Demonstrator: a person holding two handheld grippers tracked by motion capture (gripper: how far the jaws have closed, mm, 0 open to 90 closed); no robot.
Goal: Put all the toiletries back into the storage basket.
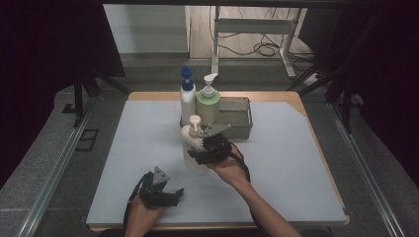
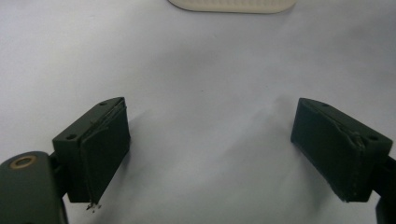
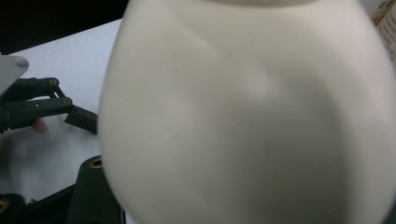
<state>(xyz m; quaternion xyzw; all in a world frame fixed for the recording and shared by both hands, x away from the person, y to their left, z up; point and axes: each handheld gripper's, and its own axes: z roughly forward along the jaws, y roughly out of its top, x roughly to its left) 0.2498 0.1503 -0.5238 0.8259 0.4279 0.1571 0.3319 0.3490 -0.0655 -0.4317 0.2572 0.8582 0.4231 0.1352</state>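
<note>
A cream pump bottle (image 1: 191, 143) stands on the pale mat (image 1: 123, 148) in the middle of the table. My right gripper (image 1: 201, 156) comes at it from the right and is shut on its body. In the right gripper view the cream pump bottle (image 3: 247, 112) sits very close and hides the jaw tips. My left gripper (image 1: 175, 196) rests near the front edge, left of the bottle, and is open. In the left gripper view, that gripper (image 2: 210, 149) holds nothing, and the bottle's base (image 2: 232, 4) lies ahead.
A grey tray (image 1: 238, 118) stands at the back centre. A white bottle with a blue cap (image 1: 187, 96) and a green bottle with a white pump (image 1: 208, 103) stand at its left end. Metal rails (image 1: 54, 173) run along both table sides.
</note>
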